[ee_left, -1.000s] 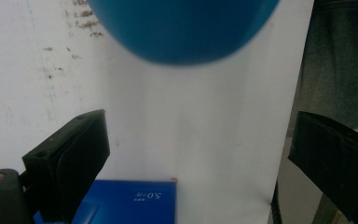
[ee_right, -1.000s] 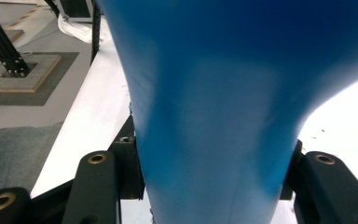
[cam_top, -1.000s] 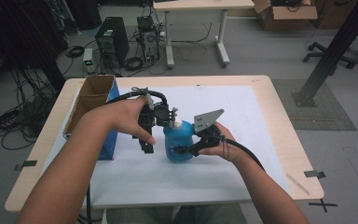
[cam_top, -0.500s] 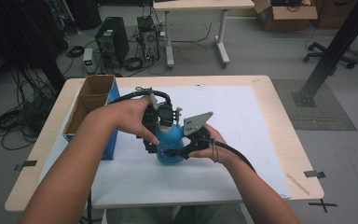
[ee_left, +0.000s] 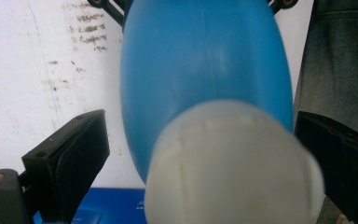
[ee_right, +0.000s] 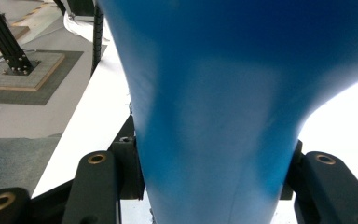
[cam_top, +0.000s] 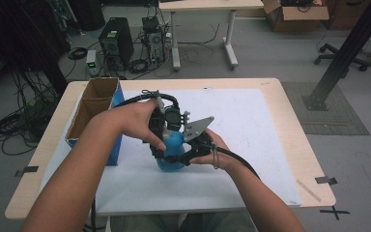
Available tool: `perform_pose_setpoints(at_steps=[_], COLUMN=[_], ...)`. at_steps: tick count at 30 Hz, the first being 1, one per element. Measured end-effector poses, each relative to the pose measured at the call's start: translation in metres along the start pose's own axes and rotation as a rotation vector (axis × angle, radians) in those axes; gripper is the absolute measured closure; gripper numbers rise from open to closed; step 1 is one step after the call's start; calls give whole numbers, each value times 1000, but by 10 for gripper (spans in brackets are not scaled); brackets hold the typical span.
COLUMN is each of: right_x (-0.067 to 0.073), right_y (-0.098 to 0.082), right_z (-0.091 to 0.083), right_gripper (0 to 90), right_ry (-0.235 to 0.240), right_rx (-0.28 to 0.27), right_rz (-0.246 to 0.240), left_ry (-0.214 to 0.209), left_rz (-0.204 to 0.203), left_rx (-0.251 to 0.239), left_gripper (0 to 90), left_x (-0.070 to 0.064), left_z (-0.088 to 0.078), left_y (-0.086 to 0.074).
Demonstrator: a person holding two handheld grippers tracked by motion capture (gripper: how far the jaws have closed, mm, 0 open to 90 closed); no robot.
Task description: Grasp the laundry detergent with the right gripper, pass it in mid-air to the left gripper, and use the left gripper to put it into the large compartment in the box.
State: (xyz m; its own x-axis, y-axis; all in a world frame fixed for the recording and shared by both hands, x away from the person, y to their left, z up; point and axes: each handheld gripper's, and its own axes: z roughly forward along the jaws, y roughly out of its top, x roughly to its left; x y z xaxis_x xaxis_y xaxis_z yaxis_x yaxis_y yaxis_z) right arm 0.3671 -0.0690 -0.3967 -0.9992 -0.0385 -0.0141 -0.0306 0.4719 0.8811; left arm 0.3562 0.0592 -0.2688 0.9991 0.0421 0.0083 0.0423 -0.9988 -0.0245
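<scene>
High view showed the person's two forearms coming in from the near edge of the counter (cam_top: pixel 290 145) and meeting over the white sheet (cam_top: pixel 251 125) at its middle. Taking the blue bottle (cam_top: pixel 171 152) as the landmark: it stood on the sheet just on the near side of the counter's centre, its white cap (cam_top: pixel 173 131) at the top. The right tool (cam_top: pixel 186 153) came at the bottle from the right and was clamped on its lower body; in the right gripper view the blue wall of the bottle (ee_right: pixel 214 140) lay squeezed between both black jaws, touching each. A grey three-cornered plate (cam_top: pixel 197 128) rode on that tool, just right of the cap, and a black cable (cam_top: pixel 236 162) trailed from it back along the forearm.

The left tool (cam_top: pixel 162 128) sat above and just left of the bottle. In the left gripper view its jaws stood wide on either side of the cap (ee_left: pixel 233 168), a gap showing on each side between pad and cap, so nothing was gripped there.

Left of the bottle, against the counter's left edge, stood an open cardboard box (cam_top: pixel 89 113) with blue sides. Beyond the bottle, on the floor past the far edge of the counter, lay computer cases (cam_top: pixel 116 46) and tangled cables, and farther still a second table (cam_top: pixel 212 5).
</scene>
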Motion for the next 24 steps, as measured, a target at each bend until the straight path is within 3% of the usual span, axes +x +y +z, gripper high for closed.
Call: perform_pose_setpoints(at_steps=[12,24], right_x=[-2,-3], right_y=[-1,2], right_z=[7,6], right_gripper=[450,450], right_ry=[-8,-15], right_rx=[4,0], right_rz=[11,12], left_ry=[-2,11], left_rz=[10,-8], left_rx=[10,8], left_gripper=[52,52], left_x=[0,0], left_z=[2,3], left_y=[3,5])
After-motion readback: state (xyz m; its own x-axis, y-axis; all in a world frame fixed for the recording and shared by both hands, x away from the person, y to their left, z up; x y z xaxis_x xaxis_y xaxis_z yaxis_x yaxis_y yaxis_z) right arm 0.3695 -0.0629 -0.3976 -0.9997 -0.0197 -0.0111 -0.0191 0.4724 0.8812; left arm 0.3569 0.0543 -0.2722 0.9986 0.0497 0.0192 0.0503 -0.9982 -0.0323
